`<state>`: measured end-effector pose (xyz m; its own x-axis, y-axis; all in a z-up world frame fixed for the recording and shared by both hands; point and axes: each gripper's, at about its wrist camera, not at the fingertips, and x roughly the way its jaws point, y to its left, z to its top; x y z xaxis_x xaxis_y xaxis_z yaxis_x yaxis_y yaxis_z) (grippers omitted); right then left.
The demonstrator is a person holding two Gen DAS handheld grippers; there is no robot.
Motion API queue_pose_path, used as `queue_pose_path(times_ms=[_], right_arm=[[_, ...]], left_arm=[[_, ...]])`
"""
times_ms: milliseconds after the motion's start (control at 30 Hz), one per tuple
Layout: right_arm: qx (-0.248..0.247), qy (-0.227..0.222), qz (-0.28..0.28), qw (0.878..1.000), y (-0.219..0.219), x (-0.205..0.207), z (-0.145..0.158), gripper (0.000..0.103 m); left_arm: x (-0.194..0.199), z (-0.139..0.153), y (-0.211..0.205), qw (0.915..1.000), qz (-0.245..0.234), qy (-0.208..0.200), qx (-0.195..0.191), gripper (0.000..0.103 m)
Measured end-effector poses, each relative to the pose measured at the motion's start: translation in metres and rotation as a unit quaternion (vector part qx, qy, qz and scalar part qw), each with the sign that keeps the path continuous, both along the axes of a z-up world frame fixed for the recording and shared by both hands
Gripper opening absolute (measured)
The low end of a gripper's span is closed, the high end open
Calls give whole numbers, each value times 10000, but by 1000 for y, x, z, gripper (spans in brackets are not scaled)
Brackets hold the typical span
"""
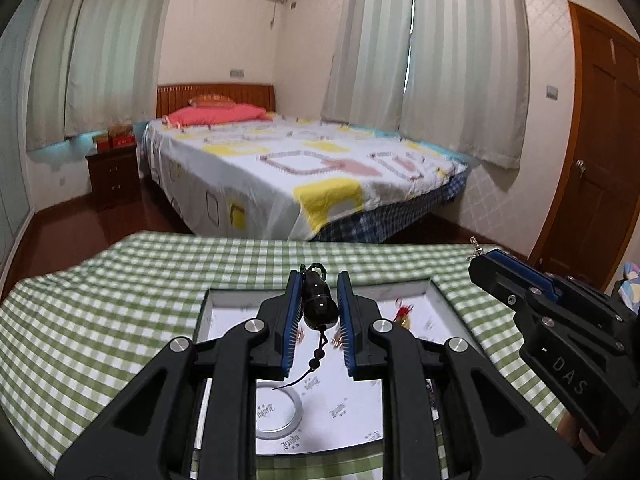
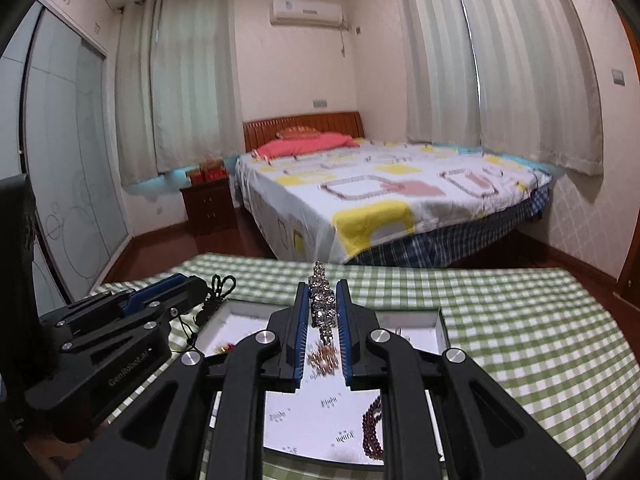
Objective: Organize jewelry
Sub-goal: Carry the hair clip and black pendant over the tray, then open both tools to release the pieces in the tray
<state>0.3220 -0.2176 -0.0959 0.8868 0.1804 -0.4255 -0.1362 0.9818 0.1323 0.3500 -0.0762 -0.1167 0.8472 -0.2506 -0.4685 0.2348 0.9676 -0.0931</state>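
Note:
My left gripper (image 1: pixel 319 298) is shut on a black gourd-shaped pendant (image 1: pixel 318 300) with a beaded cord hanging below, held above a shallow white-lined tray (image 1: pixel 224 300). My right gripper (image 2: pixel 323 304) is shut on a sparkling rhinestone chain (image 2: pixel 324 302), held above the same tray (image 2: pixel 440 322). In the tray lie a silver bangle (image 1: pixel 278 412), a red and gold charm (image 1: pixel 404 314), a copper bead cluster (image 2: pixel 324 358) and a dark red bead bracelet (image 2: pixel 372 428). The right gripper shows at right in the left wrist view (image 1: pixel 486 258), the left gripper at left in the right wrist view (image 2: pixel 192 286).
The tray sits on a table with a green checked cloth (image 1: pixel 120 280). Beyond the table's far edge stand a bed (image 1: pixel 300 168), a dark nightstand (image 1: pixel 114 176) and a wooden door (image 1: pixel 604 152).

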Motion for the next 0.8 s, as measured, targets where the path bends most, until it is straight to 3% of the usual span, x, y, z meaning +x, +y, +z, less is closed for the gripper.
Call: queue_pose_path(times_ms=[233,433,800], right_arm=[[-96,513,3,9986,1,22,-46,14],[-168,949,39,9953,5,40,-73,14],[-238,1533,-23,9879,4,58,-101,15]], left_arm=[[22,-45,6,9991,97,416,85,18],[38,-66,4,9975,60,676,190,18],[59,-96,5,9897,66,1413,200,18]])
